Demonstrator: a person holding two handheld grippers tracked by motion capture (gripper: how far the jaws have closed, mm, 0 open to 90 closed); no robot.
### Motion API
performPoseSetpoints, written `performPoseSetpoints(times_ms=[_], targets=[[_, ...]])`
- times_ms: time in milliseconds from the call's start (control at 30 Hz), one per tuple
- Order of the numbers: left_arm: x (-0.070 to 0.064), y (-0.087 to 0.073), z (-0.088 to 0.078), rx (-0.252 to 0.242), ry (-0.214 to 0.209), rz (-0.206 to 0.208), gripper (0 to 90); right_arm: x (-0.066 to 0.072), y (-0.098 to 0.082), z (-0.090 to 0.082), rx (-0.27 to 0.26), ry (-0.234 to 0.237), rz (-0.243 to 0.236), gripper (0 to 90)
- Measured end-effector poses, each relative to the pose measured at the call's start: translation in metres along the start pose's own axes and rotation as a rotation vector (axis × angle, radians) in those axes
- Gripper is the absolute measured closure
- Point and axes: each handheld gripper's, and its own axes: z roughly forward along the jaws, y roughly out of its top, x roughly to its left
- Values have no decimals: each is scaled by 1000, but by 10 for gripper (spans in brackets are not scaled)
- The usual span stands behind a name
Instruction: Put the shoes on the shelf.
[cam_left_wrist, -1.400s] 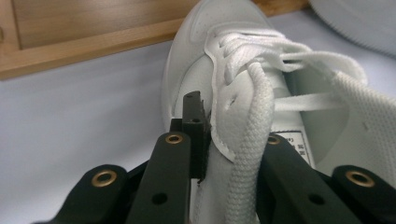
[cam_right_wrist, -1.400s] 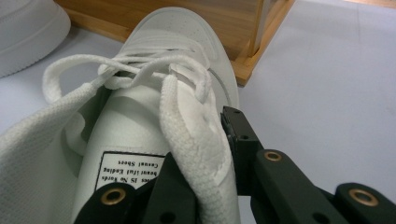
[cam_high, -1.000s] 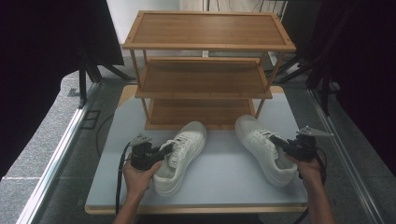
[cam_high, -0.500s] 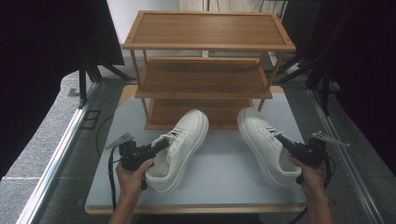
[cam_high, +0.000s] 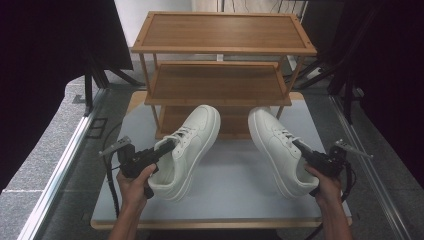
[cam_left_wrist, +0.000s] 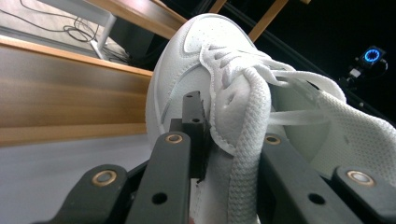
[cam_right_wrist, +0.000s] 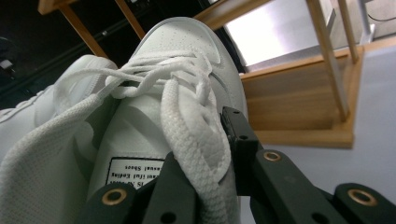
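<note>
Two white sneakers being carried toward a bamboo shoe rack (cam_high: 220, 50). The left tool (cam_high: 159, 151) is gripping the left sneaker (cam_high: 192, 142) by the side wall of its opening, one jaw inside the shoe; the right tool (cam_high: 306, 151) is clenching the right sneaker (cam_high: 277, 145) likewise — a hold that is keeping each sole level and each toe pointing at the rack, probably for sliding onto a shelf. Both sneakers are sitting tilted over the pale tabletop (cam_high: 235, 195), toes near the lowest shelf (cam_high: 170, 125). Grey flooring (cam_high: 45, 150) and dark curtains (cam_high: 45, 45) are bounding the workspace — cables are trailing behind the rack.
</note>
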Motion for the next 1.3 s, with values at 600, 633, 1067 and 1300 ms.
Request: performPoseSetpoints(times_ms=[600, 633, 1067, 1300], targets=[[-11, 35, -2, -53, -9, 8, 812, 28, 18, 17, -94, 65, 83, 835], [-11, 39, -1, -59, -15, 9, 812, 31, 23, 18, -96, 59, 81, 835], [-18, 72, 17, -58, -25, 14, 811, 47, 52, 36, -107, 53, 83, 833], [-22, 87, 28, -57, -26, 15, 811, 53, 65, 45, -122, 38, 96, 831]])
